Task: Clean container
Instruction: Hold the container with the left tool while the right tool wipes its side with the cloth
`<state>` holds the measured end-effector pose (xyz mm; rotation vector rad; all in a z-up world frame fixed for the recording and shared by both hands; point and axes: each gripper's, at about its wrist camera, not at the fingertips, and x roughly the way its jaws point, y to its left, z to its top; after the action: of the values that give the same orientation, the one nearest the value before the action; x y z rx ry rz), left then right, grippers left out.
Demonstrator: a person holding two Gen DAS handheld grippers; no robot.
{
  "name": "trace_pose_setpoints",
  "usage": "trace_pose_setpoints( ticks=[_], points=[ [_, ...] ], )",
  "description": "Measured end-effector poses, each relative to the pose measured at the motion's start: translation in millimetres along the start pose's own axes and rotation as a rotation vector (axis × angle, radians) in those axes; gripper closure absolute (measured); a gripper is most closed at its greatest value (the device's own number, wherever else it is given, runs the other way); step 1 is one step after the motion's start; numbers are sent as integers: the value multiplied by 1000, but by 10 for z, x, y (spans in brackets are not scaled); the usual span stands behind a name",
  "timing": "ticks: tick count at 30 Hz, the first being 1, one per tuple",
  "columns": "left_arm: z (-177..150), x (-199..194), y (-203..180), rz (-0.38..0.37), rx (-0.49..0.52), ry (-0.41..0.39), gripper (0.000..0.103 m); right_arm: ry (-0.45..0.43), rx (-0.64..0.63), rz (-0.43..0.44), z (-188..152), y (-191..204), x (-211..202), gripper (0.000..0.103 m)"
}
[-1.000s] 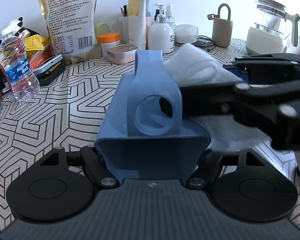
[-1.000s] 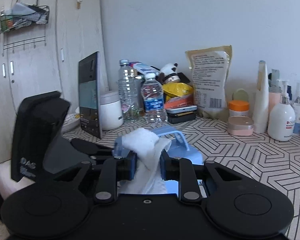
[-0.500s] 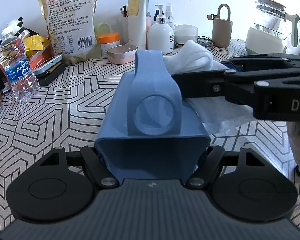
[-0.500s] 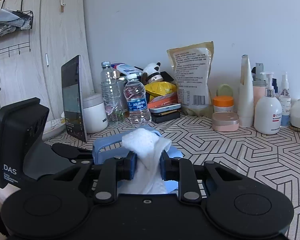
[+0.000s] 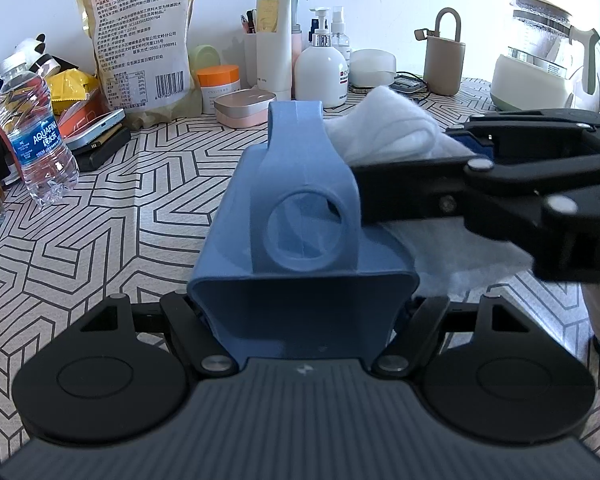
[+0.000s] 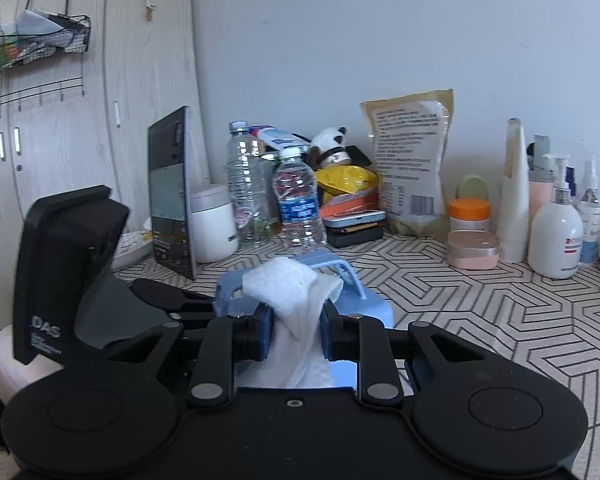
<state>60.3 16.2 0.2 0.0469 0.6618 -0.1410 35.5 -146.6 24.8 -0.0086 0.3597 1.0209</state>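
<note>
Your left tool [image 5: 302, 312] is closed on the blue container [image 5: 300, 240], whose body hides both fingertips and the container's inside from you. The container is held above the patterned bench [image 5: 99, 208]. Your right tool [image 6: 293, 334] grips a white cloth [image 6: 295, 304] tightly and presses it against the container's right side, beside the handle [image 5: 300, 152]. The cloth's lower end is blurred.

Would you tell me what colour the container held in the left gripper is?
The container is a matte light blue, clearest in the left wrist view.
</note>
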Motion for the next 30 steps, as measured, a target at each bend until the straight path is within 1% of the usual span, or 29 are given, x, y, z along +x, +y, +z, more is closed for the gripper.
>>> trace_pose_setpoints(
  ticks=[4,8,11,16,20,23,30],
  points=[
    [-4,0,0,0,1,0,29,5,39,-12,3,-86,-16,76],
    [-4,0,1,0,0,0,29,4,32,34,-8,-59,-16,75],
    [-7,1,11,0,-1,0,29,1,-2,54,-16,9,-29,75],
    [-7,2,13,0,-1,0,28,-1,-14,60,-11,31,-32,75],
    [-7,3,15,0,-1,0,28,0,-2,19,-7,-6,-19,76],
    [-8,4,16,0,-1,0,29,3,41,12,-6,-85,-22,76],
    [-8,3,14,-1,-1,0,29,5,69,-13,-10,-158,-27,76]
  ],
)
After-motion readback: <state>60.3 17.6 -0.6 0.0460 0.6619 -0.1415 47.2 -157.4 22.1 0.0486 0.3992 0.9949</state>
